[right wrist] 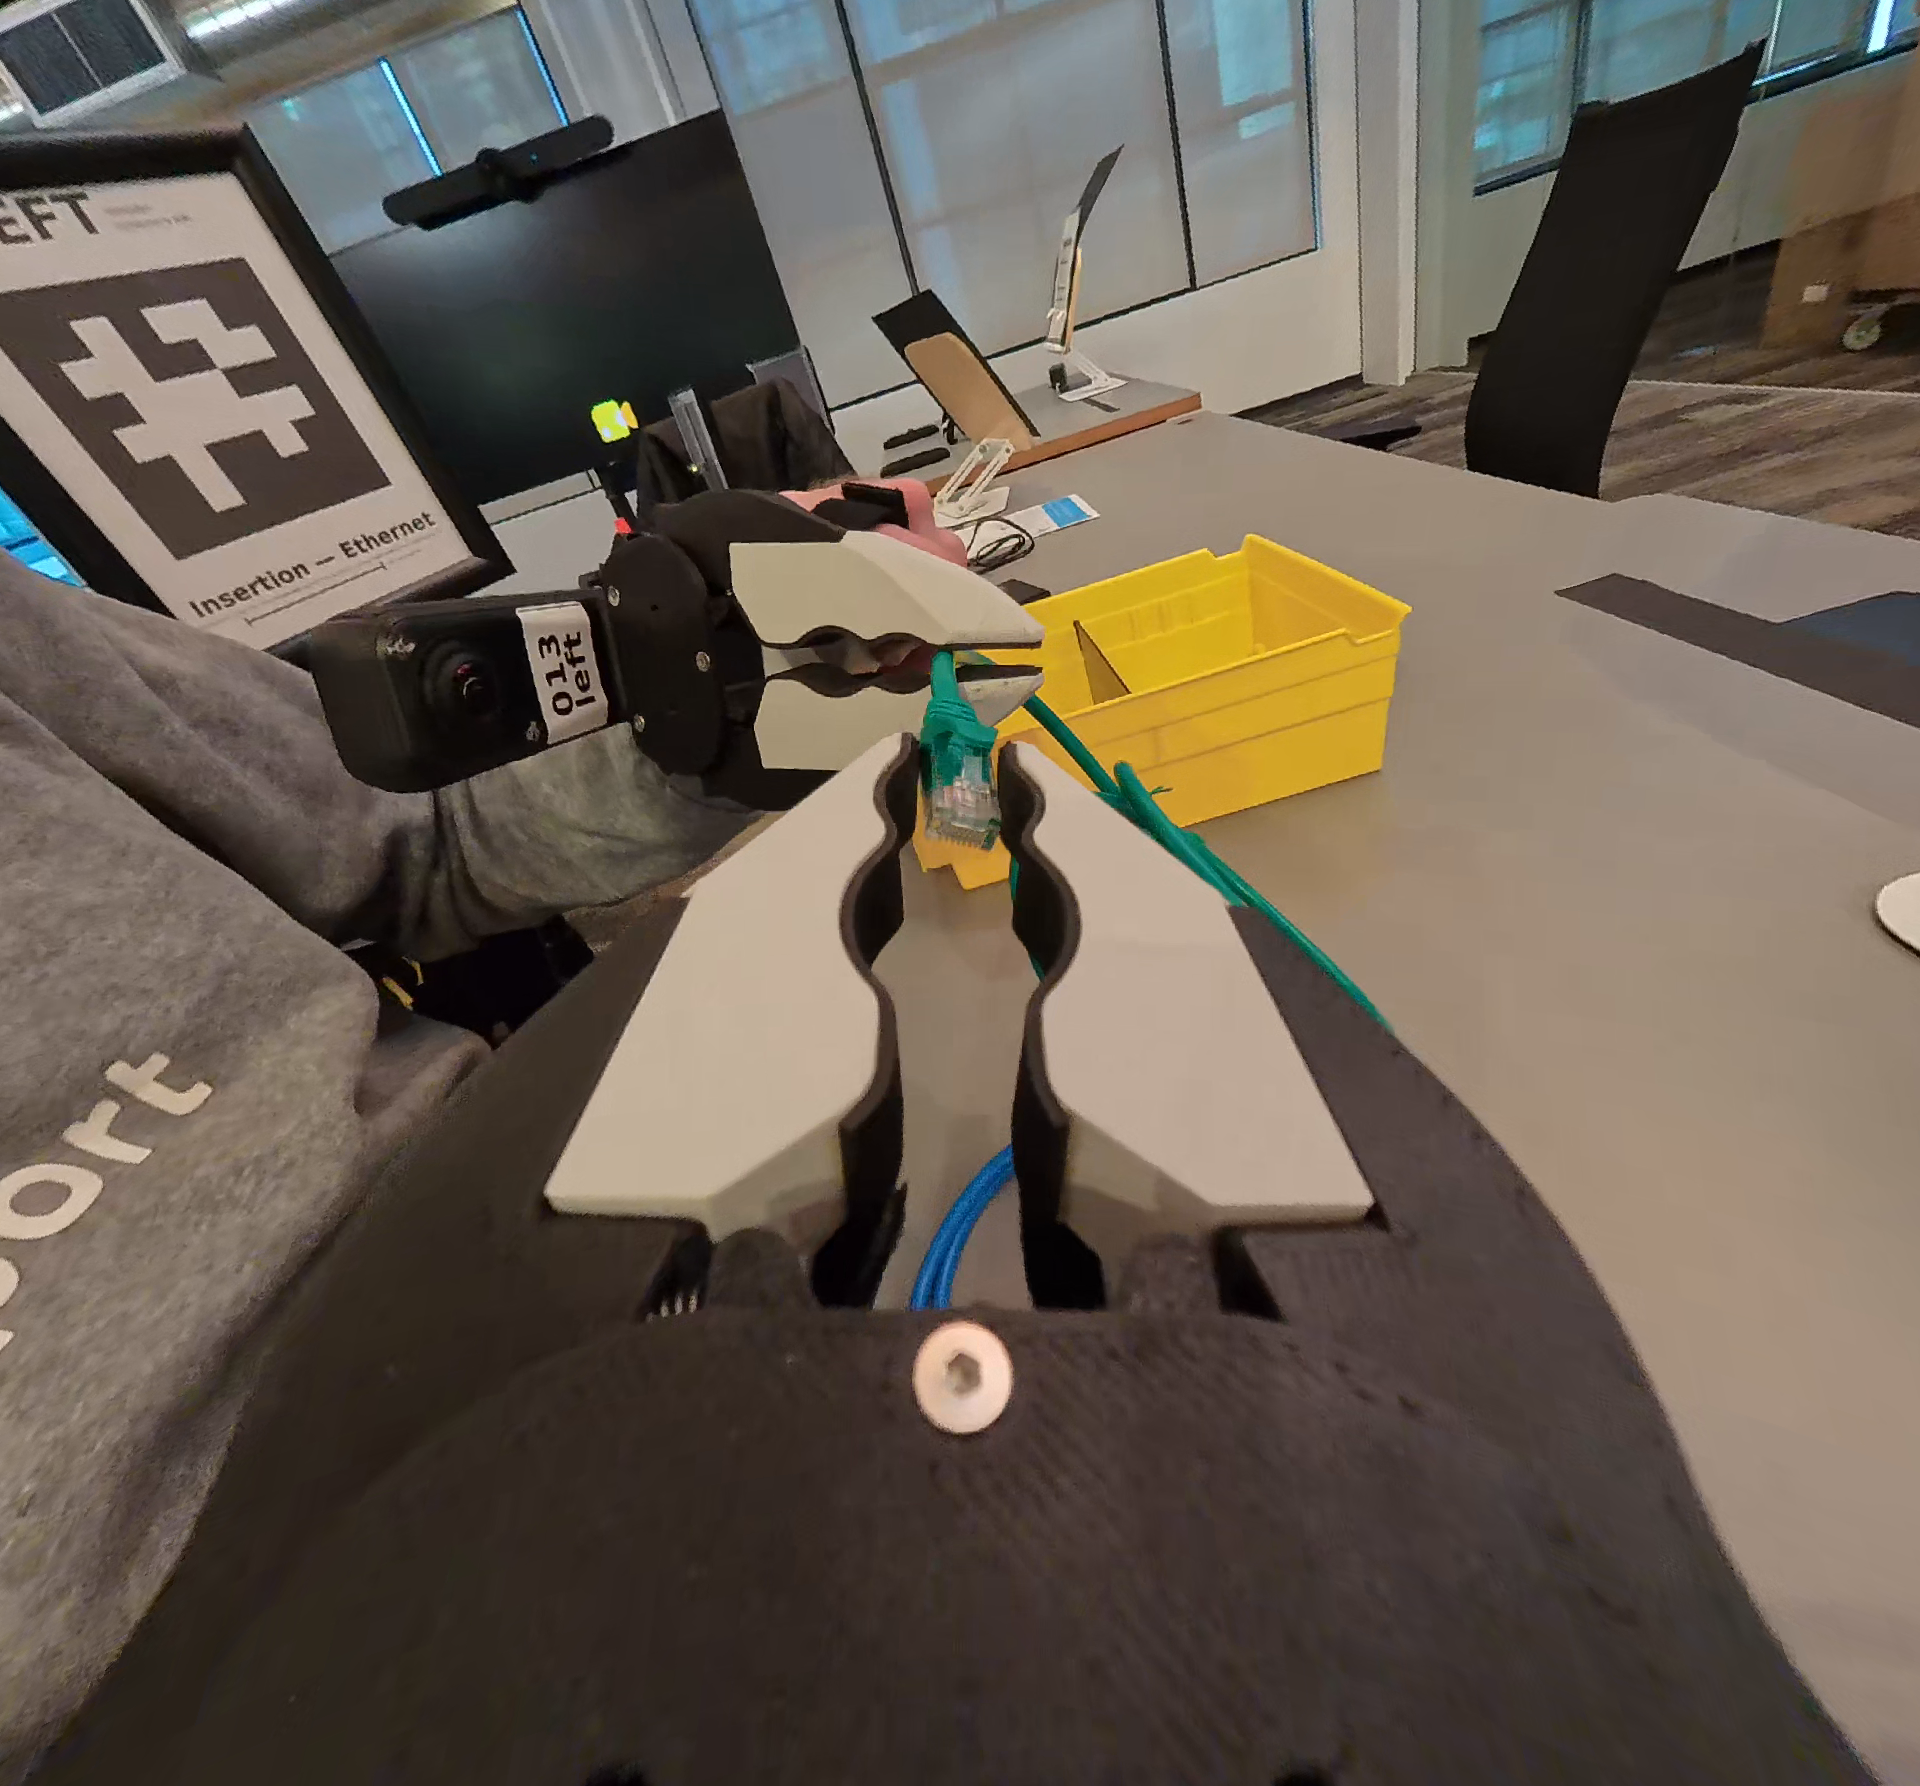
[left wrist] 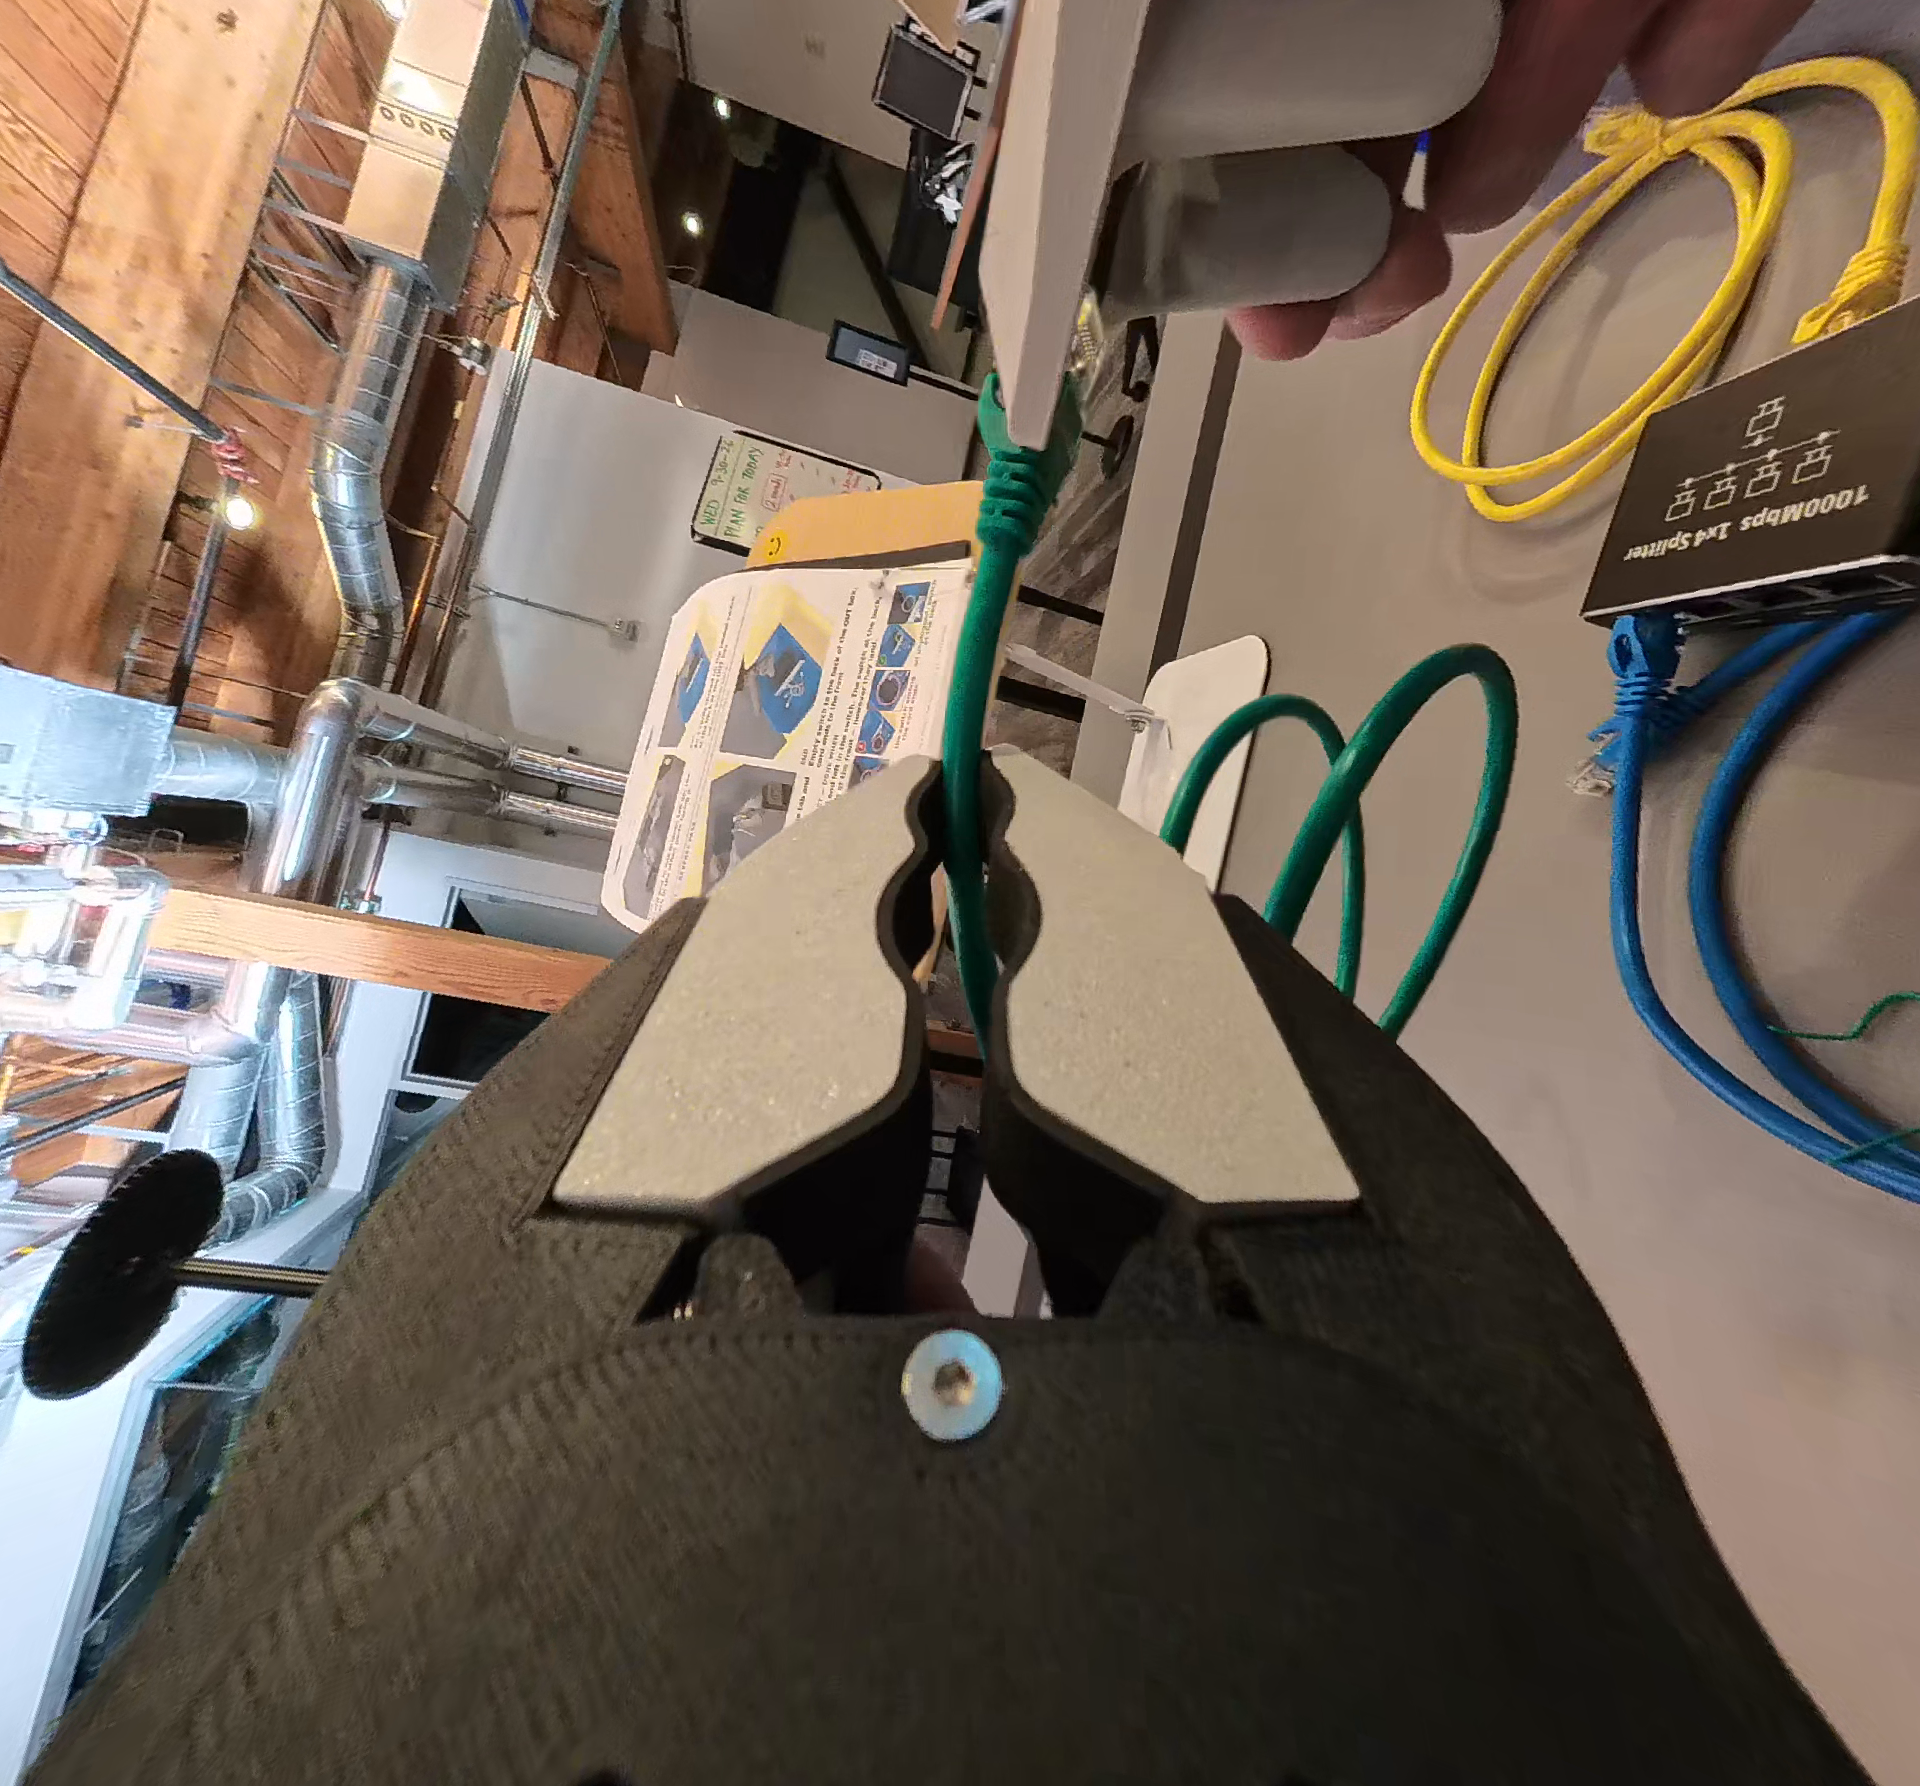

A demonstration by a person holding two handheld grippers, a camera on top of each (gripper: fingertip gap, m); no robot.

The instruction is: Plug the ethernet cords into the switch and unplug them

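Observation:
My left gripper [left wrist: 966,786] is shut on the green ethernet cord [left wrist: 971,656] a little behind its plug [left wrist: 1018,489]. In the right wrist view it [right wrist: 992,671] comes in from the left, held above the table. My right gripper [right wrist: 958,762] is closed around the green plug [right wrist: 961,801], which points toward its camera. The rest of the green cord loops on the table [left wrist: 1434,801]. The black switch [left wrist: 1756,500] lies at the right, with a yellow cord [left wrist: 1558,282] in its back and a blue cord [left wrist: 1662,905] in its front. One blue plug [left wrist: 1590,770] lies loose.
A yellow bin [right wrist: 1247,687] stands on the grey table [right wrist: 1558,905] behind the grippers. A framed marker sign [right wrist: 197,406] and a person's grey sleeve [right wrist: 156,905] are at the left. A black chair [right wrist: 1590,302] stands beyond the table. Across from one pair of fingers to the other is roughly 5 cm.

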